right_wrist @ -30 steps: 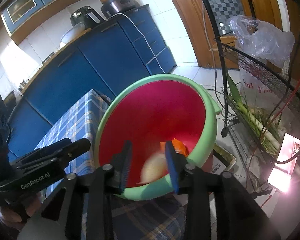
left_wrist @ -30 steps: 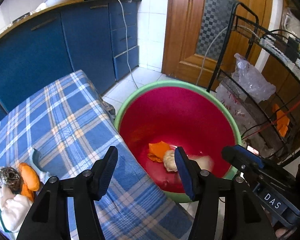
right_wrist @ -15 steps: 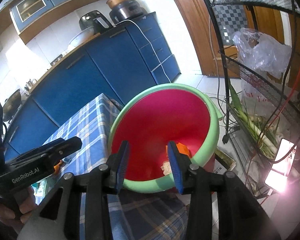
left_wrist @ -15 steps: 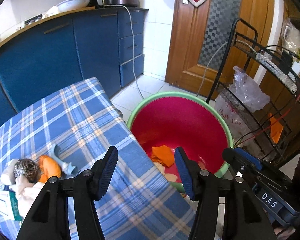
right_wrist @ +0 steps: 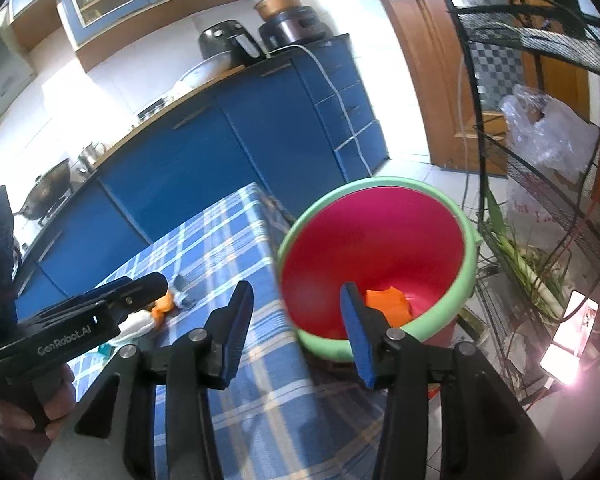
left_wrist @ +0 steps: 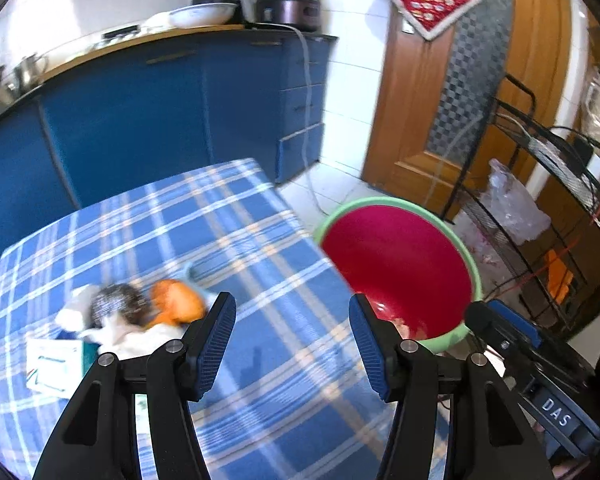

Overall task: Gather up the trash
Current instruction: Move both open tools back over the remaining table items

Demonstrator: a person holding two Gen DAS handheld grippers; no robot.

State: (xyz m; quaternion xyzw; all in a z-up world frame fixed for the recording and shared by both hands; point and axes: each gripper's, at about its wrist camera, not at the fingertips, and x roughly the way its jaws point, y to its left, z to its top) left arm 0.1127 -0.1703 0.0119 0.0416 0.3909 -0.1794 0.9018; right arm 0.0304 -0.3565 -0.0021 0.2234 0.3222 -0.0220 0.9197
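Note:
A red bucket with a green rim [left_wrist: 400,264] [right_wrist: 380,240] stands on the floor at the table's right edge, with an orange scrap [right_wrist: 388,304] inside. On the blue plaid tablecloth [left_wrist: 220,248] lies a pile of trash: orange peel [left_wrist: 176,304], a dark fuzzy ball [left_wrist: 116,306], white tissue [left_wrist: 120,336] and a white paper packet [left_wrist: 54,362]. My left gripper [left_wrist: 292,336] hangs open above the cloth, right of the pile, nothing between its fingers. My right gripper [right_wrist: 298,328] is over the table edge by the bucket, its jaws opening and empty.
Blue kitchen cabinets [left_wrist: 160,112] with appliances on the counter run along the back. A black wire rack [left_wrist: 548,200] with plastic bags stands right of the bucket, before a wooden door [left_wrist: 440,100]. A hand [right_wrist: 16,412] holds the left gripper's handle at the lower left.
Both grippers have pulled back and up from the bucket toward the table. A pale scrap that was between the right fingers is gone from them. The trash pile has come nearer the left gripper.

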